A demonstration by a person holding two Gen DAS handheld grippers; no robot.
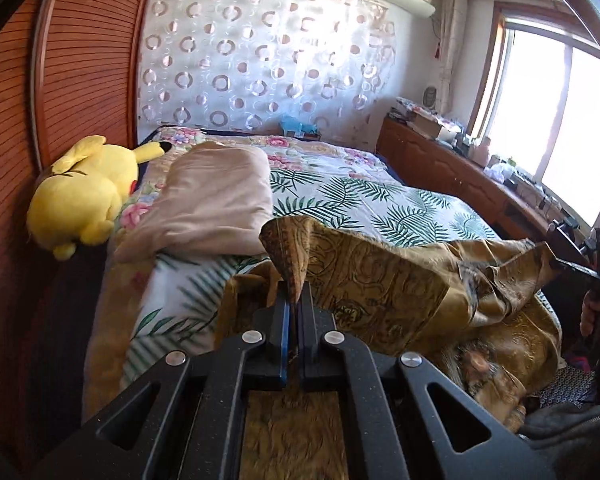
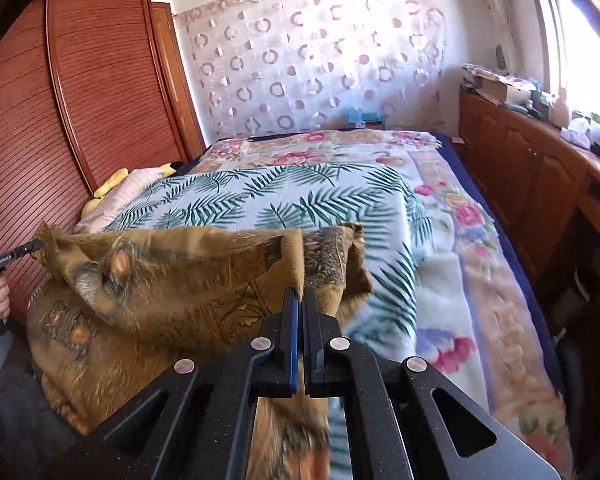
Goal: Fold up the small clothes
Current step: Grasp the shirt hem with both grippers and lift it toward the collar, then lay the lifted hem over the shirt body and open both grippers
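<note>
You are in the spreading step: each tool pinches one top corner of the brown patterned cloth (image 1: 380, 280), which hangs stretched between them above the near end of the bed (image 2: 440, 288). The left gripper (image 1: 295, 300) is clenched on its corner, the fabric rising in a peak from the closed jaws. The right gripper (image 2: 301, 296) is likewise clamped on the opposite corner. Judging from this, the next move calls for keeping the top edge taut, carrying the cloth forward and lowering it flat onto the leaf-print blanket (image 2: 284, 196) before any fold.

A folded beige quilt (image 1: 216, 200) and a yellow plush toy (image 1: 88, 188) lie at the left, beside a wooden wardrobe (image 1: 84, 60). A wooden cabinet (image 2: 520, 184) stands under the bright window (image 1: 548, 92).
</note>
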